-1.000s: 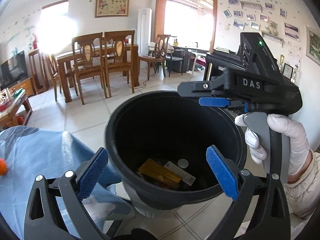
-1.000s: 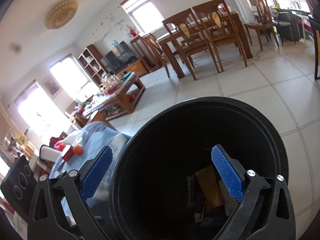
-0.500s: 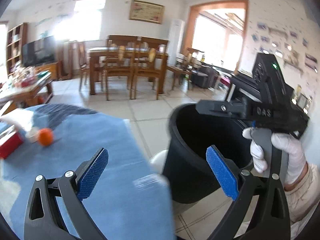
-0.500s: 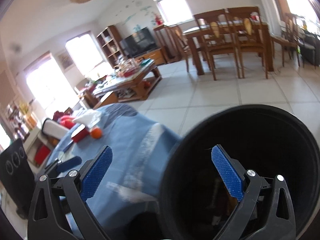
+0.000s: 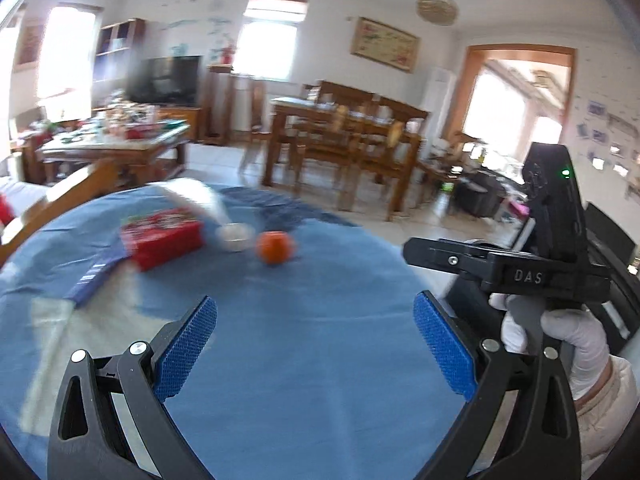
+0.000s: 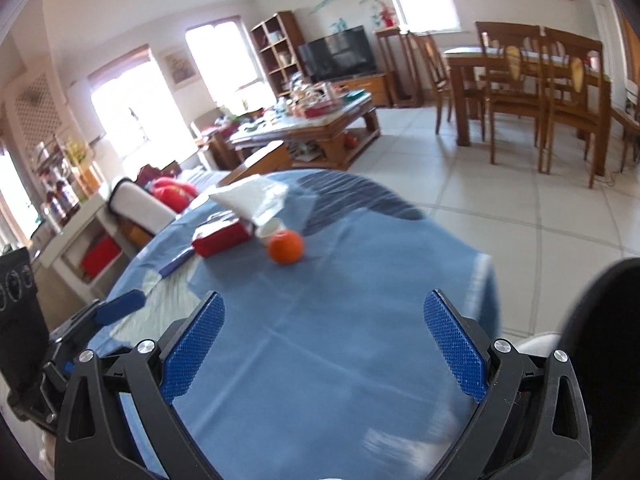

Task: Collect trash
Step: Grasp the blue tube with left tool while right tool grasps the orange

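My left gripper stands open and empty over a round table with a blue cloth. At the far side of the cloth lie an orange, a small white cup, a red box and crumpled white paper or plastic. My right gripper is also open and empty above the same cloth, with the orange, cup and red box ahead. The black trash bin shows at the right edge, beside the table.
A gloved hand holds the right gripper's black housing to my right. A flat blue strip lies left of the red box. On the tiled floor beyond stand a cluttered coffee table and a dining table with chairs.
Both grippers have swung left, away from the black bin and over the blue-clothed table. The bin has slid out to the right edge of the right wrist view. Both stay open.
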`<state>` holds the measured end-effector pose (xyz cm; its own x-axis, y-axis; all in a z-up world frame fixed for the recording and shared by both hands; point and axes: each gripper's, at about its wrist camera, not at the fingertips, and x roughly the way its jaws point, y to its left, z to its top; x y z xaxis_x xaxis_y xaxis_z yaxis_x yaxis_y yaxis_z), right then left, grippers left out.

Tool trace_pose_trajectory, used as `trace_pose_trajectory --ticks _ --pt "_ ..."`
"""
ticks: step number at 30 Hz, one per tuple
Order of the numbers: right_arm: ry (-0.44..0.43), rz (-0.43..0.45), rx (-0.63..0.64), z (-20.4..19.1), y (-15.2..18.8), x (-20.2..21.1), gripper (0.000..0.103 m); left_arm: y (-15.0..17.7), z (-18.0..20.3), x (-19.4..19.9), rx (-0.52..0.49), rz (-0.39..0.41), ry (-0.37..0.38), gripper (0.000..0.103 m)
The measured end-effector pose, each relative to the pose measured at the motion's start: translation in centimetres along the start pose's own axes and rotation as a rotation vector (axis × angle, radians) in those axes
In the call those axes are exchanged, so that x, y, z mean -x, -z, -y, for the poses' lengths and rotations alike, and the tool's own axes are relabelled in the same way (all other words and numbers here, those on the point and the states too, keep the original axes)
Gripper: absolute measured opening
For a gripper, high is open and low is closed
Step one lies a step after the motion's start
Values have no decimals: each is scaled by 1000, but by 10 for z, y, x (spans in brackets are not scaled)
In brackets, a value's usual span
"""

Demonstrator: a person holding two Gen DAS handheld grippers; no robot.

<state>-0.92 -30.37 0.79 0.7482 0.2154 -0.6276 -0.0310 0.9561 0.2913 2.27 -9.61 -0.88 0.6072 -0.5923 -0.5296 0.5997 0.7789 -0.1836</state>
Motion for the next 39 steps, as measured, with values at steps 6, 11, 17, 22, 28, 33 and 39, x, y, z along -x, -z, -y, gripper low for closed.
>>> trace_pose_trajectory --ticks 6,11,17,22,28,33,39 --pt "24 -39 43 -31 -14 -58 98 -6 -75 -3 65 -106 -183 98" --pt "54 -81 78 -44 -22 -95 98 -6 -130 -10 109 -193 -274 98" --pt "62 -127 94 -48 -28 -127 95 -7 -160 -33 100 -292 -311 98" --pt "81 -172 130 -51 -33 -147 91 -8 -162 -49 71 -352 -301 98" --pt "101 -229 163 -50 -34 -165 82 -13 -175 -62 25 -394 -295 85" --pt "116 -251 200 -50 -37 -176 81 -20 -171 -60 -34 -373 -299 35" --pt "125 -228 216 -43 -39 -176 45 -19 -170 -56 -58 -357 -310 15"
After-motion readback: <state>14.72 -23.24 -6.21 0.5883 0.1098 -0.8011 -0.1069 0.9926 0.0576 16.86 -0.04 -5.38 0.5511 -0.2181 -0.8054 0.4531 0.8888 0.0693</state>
